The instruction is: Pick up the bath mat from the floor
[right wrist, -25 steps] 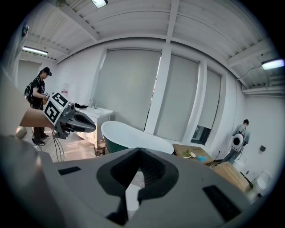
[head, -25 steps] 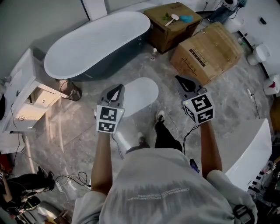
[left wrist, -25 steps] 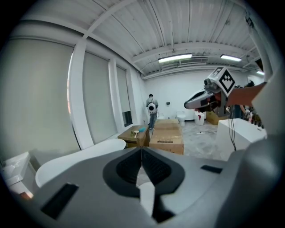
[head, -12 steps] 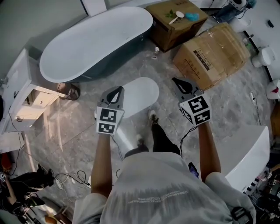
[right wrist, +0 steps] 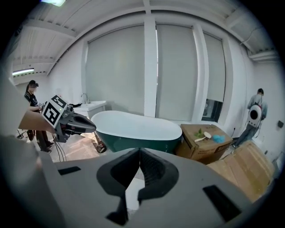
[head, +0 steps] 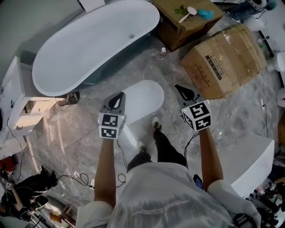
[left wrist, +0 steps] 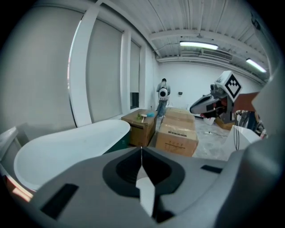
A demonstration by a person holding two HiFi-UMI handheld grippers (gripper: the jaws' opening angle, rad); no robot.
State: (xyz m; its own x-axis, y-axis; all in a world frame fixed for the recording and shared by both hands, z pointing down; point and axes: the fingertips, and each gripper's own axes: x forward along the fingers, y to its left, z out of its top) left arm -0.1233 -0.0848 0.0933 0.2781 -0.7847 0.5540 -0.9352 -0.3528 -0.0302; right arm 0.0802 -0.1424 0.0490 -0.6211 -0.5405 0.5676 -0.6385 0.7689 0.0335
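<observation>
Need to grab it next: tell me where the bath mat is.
Head view, centre: the bath mat lies on the floor between the bathtub and the person's feet.

The mat (head: 141,99) is plain white, and the floor (head: 75,133) is grey with pale cloudy streaks, like stone. The tub (head: 89,49) is white inside and dark green outside, the big box (head: 225,58) and the small box (head: 178,24) are brown, and the small one has a blue thing (head: 205,14) and a white spoon (head: 187,13) on top. My left gripper (head: 116,99) and my right gripper (head: 185,92) are grey with black inside and black squares on white at the back, my shirt (head: 169,196) is light grey, and my trousers (head: 167,144) are black.
</observation>
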